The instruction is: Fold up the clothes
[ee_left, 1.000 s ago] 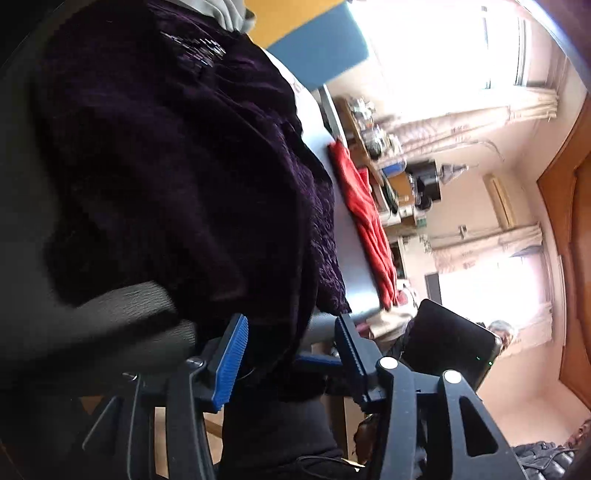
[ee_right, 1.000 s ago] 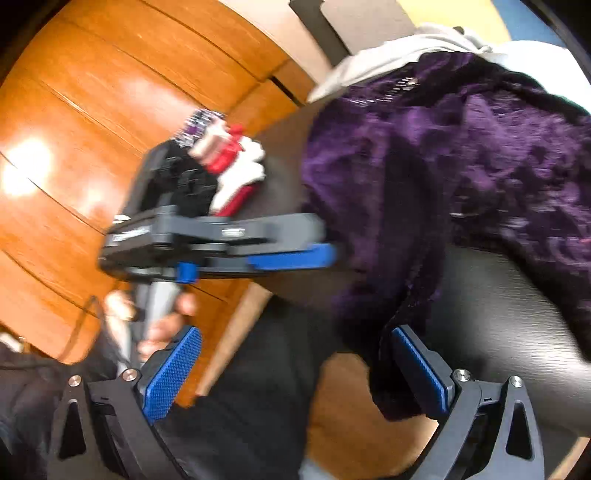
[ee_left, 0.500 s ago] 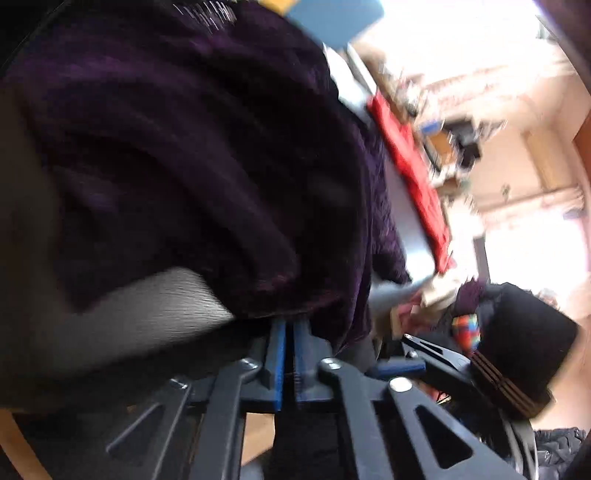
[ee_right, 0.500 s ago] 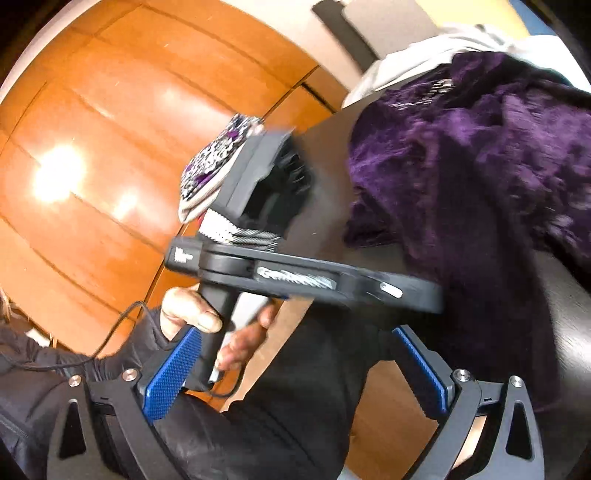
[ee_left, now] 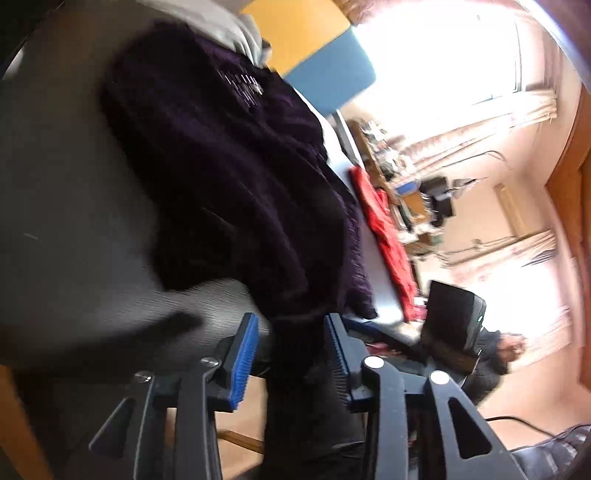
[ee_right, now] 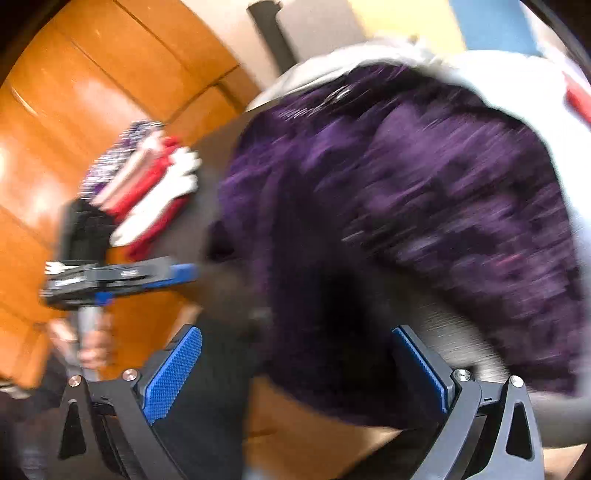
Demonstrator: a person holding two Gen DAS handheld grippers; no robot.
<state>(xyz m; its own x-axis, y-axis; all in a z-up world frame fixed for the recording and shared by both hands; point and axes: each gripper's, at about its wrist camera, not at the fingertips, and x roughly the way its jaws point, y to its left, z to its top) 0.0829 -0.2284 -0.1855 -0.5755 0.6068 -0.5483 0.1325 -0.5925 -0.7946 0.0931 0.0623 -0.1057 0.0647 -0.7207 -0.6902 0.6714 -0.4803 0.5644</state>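
Observation:
A dark purple fuzzy garment (ee_left: 229,177) lies on the dark grey table (ee_left: 74,221), and its hem hangs over the near edge. My left gripper (ee_left: 291,354) sits at that hem with its jaws opening; the cloth hangs between the blue pads (ee_left: 243,362), with a gap on the left side. In the right wrist view the purple garment (ee_right: 424,206) is blurred. My right gripper (ee_right: 295,369) stands wide open around the hanging edge, its pads clear of the cloth. The left gripper (ee_right: 181,273) shows side-on at the left, held by a hand (ee_right: 92,347).
A grey garment (ee_left: 236,33) lies beyond the purple one and a red garment (ee_left: 388,229) further right. A stack of folded clothes (ee_right: 147,192) sits at the table's left end by the wooden wall (ee_right: 92,92). A black chair back (ee_left: 454,314) and a seated person (ee_left: 506,350) are at the right.
The left gripper stood open, shut at the purple hem half a second ago, and has now opened again. The right gripper stayed wide open. Both views shifted over the garment.

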